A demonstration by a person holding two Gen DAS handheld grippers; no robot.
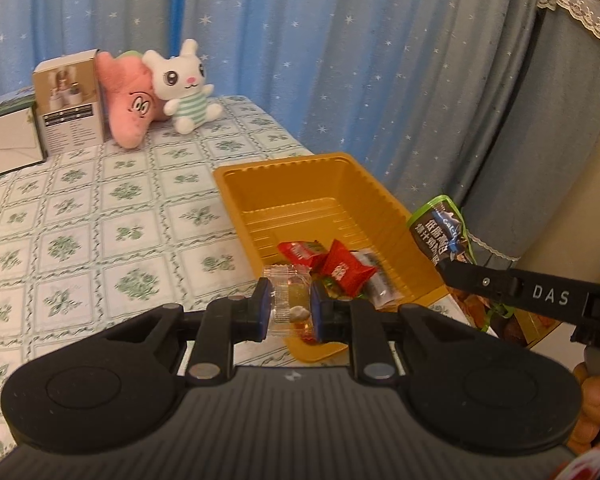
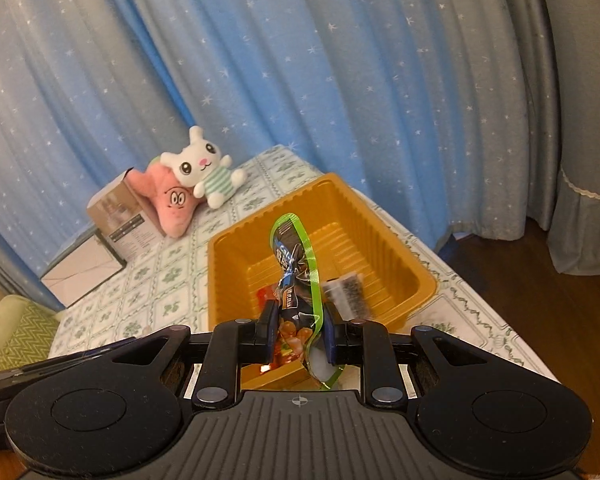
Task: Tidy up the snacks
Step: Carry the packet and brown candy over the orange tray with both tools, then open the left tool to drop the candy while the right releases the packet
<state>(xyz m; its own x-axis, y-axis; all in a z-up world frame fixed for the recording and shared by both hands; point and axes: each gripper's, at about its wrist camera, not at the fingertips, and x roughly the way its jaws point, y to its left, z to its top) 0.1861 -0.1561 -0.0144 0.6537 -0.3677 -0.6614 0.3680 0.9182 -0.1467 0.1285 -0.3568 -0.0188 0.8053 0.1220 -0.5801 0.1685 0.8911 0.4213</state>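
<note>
Both fingers pairs are clamped: left gripper [image 1: 290, 309] on a clear candy [image 1: 289, 300], right gripper [image 2: 299, 334] on an upright green packet [image 2: 298, 280], each just short of the tray [image 1: 256, 200].

Black grippers [image 1: 290, 308], blue-padded jaws, white "DAS" lettering

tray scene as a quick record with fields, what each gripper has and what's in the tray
left gripper: shut on clear candy, held at the tray's near edge
right gripper: shut on green-edged packet, held over the tray
tray: gold plastic, open, on a checked tablecloth
tray contents: red wrappers and a dark packet at the near end; far end bare
background: bunny, pink plush, box at the table's far end
</note>
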